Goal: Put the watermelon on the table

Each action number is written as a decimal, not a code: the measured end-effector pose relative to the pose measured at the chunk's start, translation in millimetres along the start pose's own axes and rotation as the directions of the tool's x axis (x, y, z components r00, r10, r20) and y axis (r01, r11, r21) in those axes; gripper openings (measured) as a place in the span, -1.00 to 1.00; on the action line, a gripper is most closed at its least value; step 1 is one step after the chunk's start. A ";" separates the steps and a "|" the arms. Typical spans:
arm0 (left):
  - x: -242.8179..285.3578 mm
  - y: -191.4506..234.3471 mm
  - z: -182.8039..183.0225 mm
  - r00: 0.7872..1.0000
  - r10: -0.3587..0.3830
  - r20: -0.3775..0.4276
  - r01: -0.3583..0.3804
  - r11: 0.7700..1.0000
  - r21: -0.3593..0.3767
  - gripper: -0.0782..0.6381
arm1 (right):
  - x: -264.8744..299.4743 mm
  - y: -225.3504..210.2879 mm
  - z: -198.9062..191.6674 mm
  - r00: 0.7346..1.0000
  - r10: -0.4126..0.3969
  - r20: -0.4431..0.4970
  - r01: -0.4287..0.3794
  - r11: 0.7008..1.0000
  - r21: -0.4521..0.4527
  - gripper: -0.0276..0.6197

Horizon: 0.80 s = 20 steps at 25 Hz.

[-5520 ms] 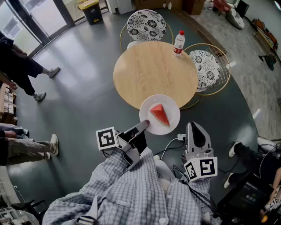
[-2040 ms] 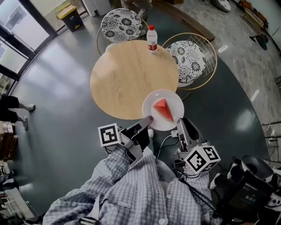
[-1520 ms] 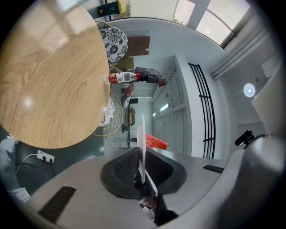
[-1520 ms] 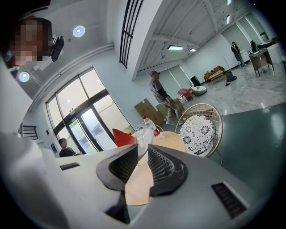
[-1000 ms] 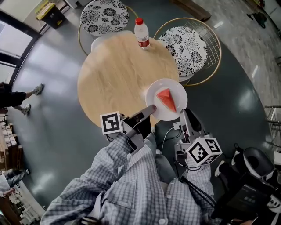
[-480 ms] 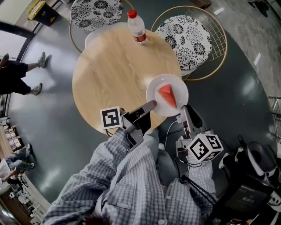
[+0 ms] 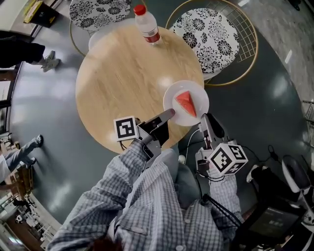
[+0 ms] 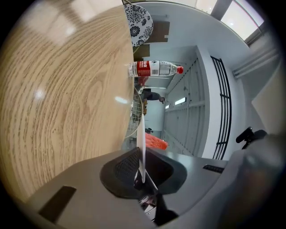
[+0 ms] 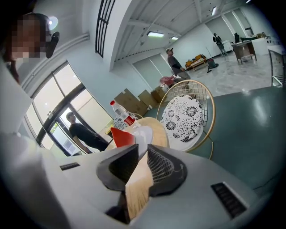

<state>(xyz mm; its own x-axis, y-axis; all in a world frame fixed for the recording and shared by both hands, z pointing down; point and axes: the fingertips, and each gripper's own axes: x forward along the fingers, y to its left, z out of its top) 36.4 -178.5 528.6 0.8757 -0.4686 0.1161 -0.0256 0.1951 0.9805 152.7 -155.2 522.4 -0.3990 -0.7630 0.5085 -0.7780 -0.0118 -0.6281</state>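
A red watermelon wedge (image 7: 185,102) lies on a white plate (image 7: 195,90). The plate hangs level over the near right edge of the round wooden table (image 7: 122,73). My left gripper (image 7: 169,114) is shut on the plate's near left rim; in the left gripper view the plate (image 8: 142,134) runs edge-on into the left gripper (image 8: 141,166), with the watermelon (image 8: 155,142) beyond. My right gripper (image 7: 205,118) holds the near right rim. In the right gripper view the plate (image 9: 145,133) enters the right gripper (image 9: 140,150), and the watermelon (image 9: 122,136) stands just behind the jaws.
A water bottle with a red cap (image 7: 146,24) stands at the table's far edge. Two wire chairs with patterned cushions (image 7: 211,37) (image 7: 95,10) sit behind and to the right of the table. People stand at the left (image 7: 22,49).
Both grippers and the plate have moved forward and down, from beside the table's near edge to over it. The table and bottle now appear closer in the head view.
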 end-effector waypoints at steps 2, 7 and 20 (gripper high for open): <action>2.0 7.1 1.4 1.000 0.007 0.000 -0.007 1.000 -0.013 -0.68 | 4.2 -5.1 -3.0 1.000 -0.007 -0.008 0.008 1.000 0.009 -0.70; 7.0 24.3 5.4 1.000 0.031 0.001 -0.031 0.999 -0.028 -0.68 | 14.6 -18.5 -11.6 0.999 -0.029 -0.033 0.029 0.999 0.018 -0.70; 15.9 51.9 10.4 0.997 0.077 -0.014 -0.078 0.996 -0.040 -0.68 | 30.0 -41.2 -27.6 0.994 -0.073 -0.081 0.076 0.996 0.038 -0.70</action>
<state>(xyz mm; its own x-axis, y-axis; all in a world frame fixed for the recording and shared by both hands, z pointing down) 44.0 -184.8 583.0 0.8777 -0.4402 0.1895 -0.0744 0.2654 0.9613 159.4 -159.8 579.8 -0.3791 -0.7055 0.5988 -0.7870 -0.0946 -0.6096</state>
